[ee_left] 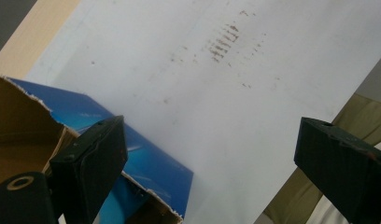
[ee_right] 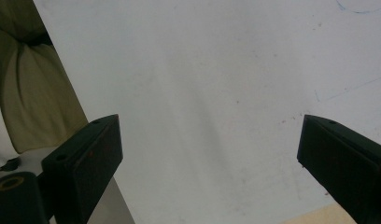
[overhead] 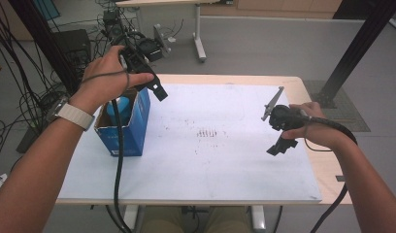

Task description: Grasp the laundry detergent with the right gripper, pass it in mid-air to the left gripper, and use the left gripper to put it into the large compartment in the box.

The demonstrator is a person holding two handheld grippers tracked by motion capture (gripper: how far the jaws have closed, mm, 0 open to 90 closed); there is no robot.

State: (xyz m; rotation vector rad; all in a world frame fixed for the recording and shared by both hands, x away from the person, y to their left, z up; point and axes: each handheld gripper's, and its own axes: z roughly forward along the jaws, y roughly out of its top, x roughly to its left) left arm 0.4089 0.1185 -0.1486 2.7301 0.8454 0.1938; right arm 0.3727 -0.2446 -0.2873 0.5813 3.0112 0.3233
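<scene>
Cardboard, blue outside and brown inside, makes up the open box [overhead: 124, 127] that stands near the left edge of the tabletop [overhead: 225, 165], about midway between the far and near edges. Its torn top flaps stand up, and a light blue rounded thing [overhead: 119, 105] sits inside it; what that thing is cannot be told.

The left hand-held gripper [overhead: 158, 91] hangs in the air just beyond the box's far right corner, gripped by the left hand [overhead: 108, 73], with a pale watch strap [overhead: 74, 115] on that wrist. Its jaws are spread wide with nothing between them; in the left gripper view the box [ee_left: 146, 163] lies under the left jaw and the white sheet [ee_left: 226, 93] with small brown marks shows in the gap.

The right hand-held gripper [overhead: 278, 148] is held by the right hand [overhead: 312, 127] over the right part of the tabletop, close to the right edge and well apart from the box. Its jaws point down toward the sheet and are also spread wide, empty, with bare white sheet [ee_right: 212, 116] between them in the right gripper view. A black cable [overhead: 119, 165] trails from the left hand-held gripper across the box front and off the near edge.
</scene>
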